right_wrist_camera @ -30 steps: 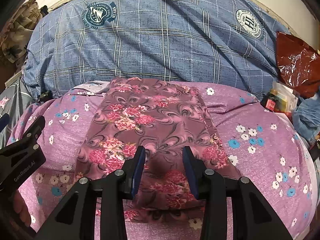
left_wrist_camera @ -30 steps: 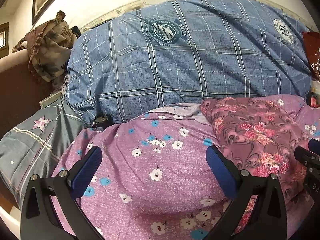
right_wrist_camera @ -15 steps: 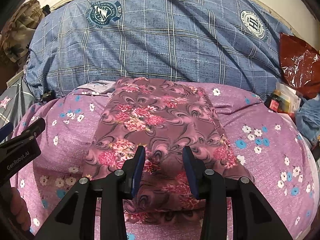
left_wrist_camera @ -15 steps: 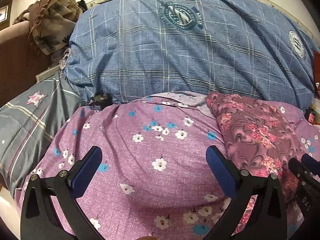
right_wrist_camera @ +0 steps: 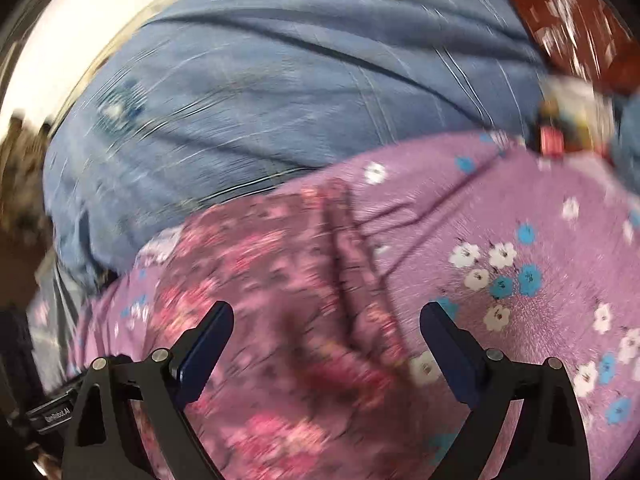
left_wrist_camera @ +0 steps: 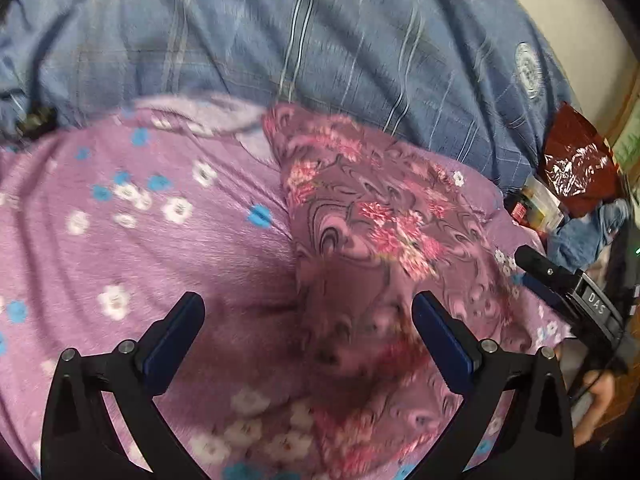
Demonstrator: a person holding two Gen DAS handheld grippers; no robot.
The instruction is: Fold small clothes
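On a bed, we hold two grippers over a folded garment. At far left in the left wrist view, the purple sheet, dotted with white and blue flowers, spreads out bare. Our left gripper hangs above it with its blue-padded fingers spread wide apart, nothing between them. Its left finger is over bare sheet; its right finger is over the garment, a mauve cloth with pink flowers and dark swirls, lying flat on the sheet just right of centre. Behind it runs a blue plaid quilt. Further right, our right gripper shows at the frame's edge, beside the garment's right side. Beyond it sit a red foil bag and some small clutter we cannot make out.

The right wrist view is blurred. Here the garment fills the left and centre, and the sheet lies to the right. Our right gripper is also wide open and empty, over the garment's right edge.
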